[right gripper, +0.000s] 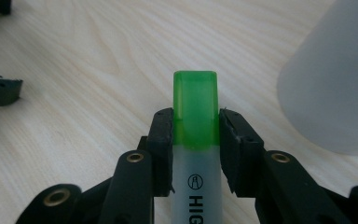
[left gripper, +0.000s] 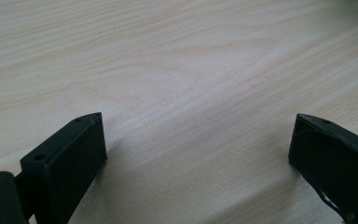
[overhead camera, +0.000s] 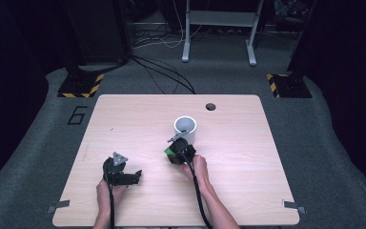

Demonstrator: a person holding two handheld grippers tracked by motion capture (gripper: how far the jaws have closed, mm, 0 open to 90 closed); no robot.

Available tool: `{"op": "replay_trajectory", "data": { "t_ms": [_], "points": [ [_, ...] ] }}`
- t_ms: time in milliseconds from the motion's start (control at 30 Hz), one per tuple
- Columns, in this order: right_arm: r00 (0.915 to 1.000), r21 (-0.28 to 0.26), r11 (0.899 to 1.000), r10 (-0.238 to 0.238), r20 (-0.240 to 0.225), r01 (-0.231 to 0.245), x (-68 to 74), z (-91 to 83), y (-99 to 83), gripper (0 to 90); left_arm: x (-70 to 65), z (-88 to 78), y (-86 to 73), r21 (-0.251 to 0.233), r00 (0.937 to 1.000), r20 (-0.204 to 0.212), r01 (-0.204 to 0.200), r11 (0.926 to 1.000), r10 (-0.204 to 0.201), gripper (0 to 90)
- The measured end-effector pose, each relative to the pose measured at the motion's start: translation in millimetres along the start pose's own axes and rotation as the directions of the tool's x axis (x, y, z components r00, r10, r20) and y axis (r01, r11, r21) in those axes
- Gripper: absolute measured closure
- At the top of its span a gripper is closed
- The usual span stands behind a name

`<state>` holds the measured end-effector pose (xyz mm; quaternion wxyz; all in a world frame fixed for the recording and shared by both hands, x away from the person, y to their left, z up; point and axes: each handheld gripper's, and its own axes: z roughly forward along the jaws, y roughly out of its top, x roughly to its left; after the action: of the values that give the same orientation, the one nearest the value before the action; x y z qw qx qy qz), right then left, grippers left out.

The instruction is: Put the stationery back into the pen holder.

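A green-capped highlighter (right gripper: 195, 126) with a pale body is clamped between the black jaws of my right gripper (right gripper: 196, 133), cap pointing away from the camera. In the high view the right gripper (overhead camera: 177, 153) sits mid-table with the green cap (overhead camera: 168, 152) showing at its left, just in front of a white cup (overhead camera: 185, 127). The cup (right gripper: 335, 84) stands upright close by at the right of the right gripper view. My left gripper (overhead camera: 134, 175) rests low on the table at the front left, jaws wide apart over bare wood (left gripper: 198, 140).
The wooden table (overhead camera: 238, 157) has a dark round hole (overhead camera: 210, 106) near its far edge. Metal clips (overhead camera: 57, 207) sit at the front corners. Beyond the table lie floor cables and a white stand frame (overhead camera: 219, 28).
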<state>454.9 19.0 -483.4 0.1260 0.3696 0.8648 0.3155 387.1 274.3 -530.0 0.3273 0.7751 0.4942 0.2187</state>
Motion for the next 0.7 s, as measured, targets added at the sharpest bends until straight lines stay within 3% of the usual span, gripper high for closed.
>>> {"op": "replay_trajectory", "data": {
  "t_ms": [133, 267, 700],
  "points": [
    [0.9998, -0.077, 0.997, 0.02, -0.008, -0.021, -2.2, -18.9, -1.5, 67.1, -0.3, 0.7, -0.4, -0.01, 1.0, -0.004, 0.001, 0.9999, -0.001, 3.8],
    [0.9997, -0.114, 0.993, 0.017, -0.017, -0.019, -5.1, -32.4, -3.6, 67.0, -0.4, 0.7, -0.4, -0.01, 1.0, -0.004, 0.002, 0.9999, -0.002, 3.8],
    [0.997, -0.166, 0.983, 0.073, -0.024, -0.076, -18.3, -55.2, -16.2, 67.1, -0.1, 0.0, 0.0, -0.001, 1.0, -0.001, -0.001, 1.0, 0.001, 3.9]
  ]
}}
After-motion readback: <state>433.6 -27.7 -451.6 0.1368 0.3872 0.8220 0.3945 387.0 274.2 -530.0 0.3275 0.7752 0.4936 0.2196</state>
